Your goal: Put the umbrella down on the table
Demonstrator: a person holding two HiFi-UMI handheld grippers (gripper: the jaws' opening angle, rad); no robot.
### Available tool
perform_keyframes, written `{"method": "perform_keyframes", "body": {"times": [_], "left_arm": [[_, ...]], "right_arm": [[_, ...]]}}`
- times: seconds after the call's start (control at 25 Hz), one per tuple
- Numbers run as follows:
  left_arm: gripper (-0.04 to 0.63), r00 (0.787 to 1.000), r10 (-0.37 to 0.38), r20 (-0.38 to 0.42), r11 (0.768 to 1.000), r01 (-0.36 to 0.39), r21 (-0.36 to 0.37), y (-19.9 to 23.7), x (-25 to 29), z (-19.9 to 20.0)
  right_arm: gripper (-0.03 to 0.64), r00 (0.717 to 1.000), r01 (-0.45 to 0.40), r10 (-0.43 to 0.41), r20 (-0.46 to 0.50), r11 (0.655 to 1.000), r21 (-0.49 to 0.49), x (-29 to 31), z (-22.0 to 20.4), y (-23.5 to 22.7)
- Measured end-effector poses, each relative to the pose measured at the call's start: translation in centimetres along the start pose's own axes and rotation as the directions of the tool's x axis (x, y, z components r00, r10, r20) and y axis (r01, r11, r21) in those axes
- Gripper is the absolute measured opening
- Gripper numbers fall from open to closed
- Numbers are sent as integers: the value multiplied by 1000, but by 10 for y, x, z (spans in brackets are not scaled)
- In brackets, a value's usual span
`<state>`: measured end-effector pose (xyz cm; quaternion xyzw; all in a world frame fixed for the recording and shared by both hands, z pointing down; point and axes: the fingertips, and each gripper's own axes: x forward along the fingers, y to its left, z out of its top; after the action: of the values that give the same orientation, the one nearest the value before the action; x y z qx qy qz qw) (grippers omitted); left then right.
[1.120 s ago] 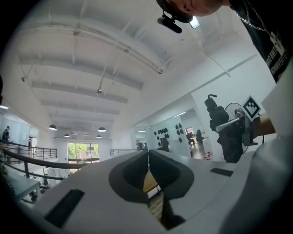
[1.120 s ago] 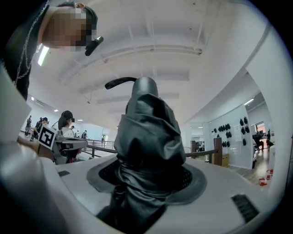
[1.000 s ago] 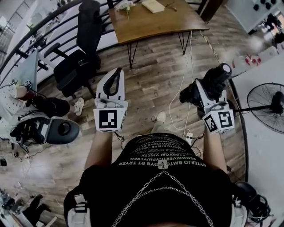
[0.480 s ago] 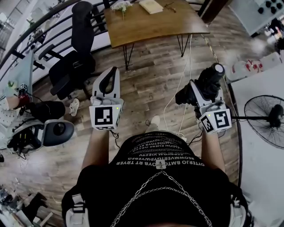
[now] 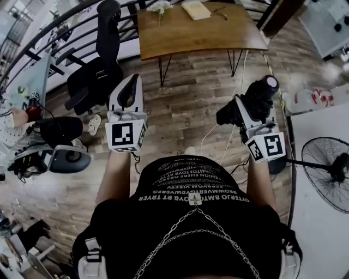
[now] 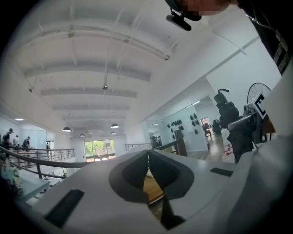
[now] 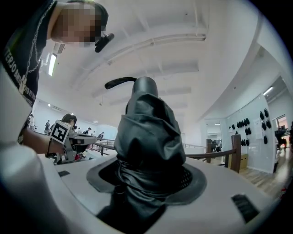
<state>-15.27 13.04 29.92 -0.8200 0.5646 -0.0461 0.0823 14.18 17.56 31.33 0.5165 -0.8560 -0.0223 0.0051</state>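
Far off to the left of my left gripper (image 5: 132, 79) is a black office chair (image 5: 101, 71), not part of the job. The left gripper's jaws are pressed together at the tips. Its own view shows that gripper (image 6: 147, 155) with nothing between them, so it's empty. Ahead of both grippers and well apart from them is the wooden surface (image 5: 207, 34), with flowers (image 5: 159, 6) and a book (image 5: 196, 9) at its far edge. The near part is bare, so that's my guess for the drop zone. On the right gripper (image 5: 248, 106) the jaws stand wide but are clamped on the folded black umbrella (image 5: 264, 90). The umbrella sticks out forward past the tips and is carried above the floor, not yet over the surface. The right gripper view shows wrinkled fabric bunched against the pads, filling the whole gap, with a rounded end cap out front. My handling call: it's compact and light. It likely has a stiff core of shaft and ribs under a soft, slick fabric wrap, so the skin can slide or squash under the pads while the core holds. The best hold looks like the present one, round the thick middle of the bundle and not on the loose folds. It isn't fragile, but it's round and may roll once laid down. A fan (image 5: 332, 169) stands off to the right of the right gripper.
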Motion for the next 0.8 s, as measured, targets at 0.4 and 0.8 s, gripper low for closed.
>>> {"method": "perform_keyframes", "body": {"times": [0.4, 0.8], "left_arm": [[29, 998, 57, -10, 998, -57, -19, -9, 9, 0], [31, 1000, -25, -8, 1000, 25, -11, -25, 25, -8]], "right_arm": [[279, 999, -51, 51, -15, 998, 32, 18, -7, -29], [279, 998, -54, 55, -42, 998, 41, 30, -18, -25]]}}
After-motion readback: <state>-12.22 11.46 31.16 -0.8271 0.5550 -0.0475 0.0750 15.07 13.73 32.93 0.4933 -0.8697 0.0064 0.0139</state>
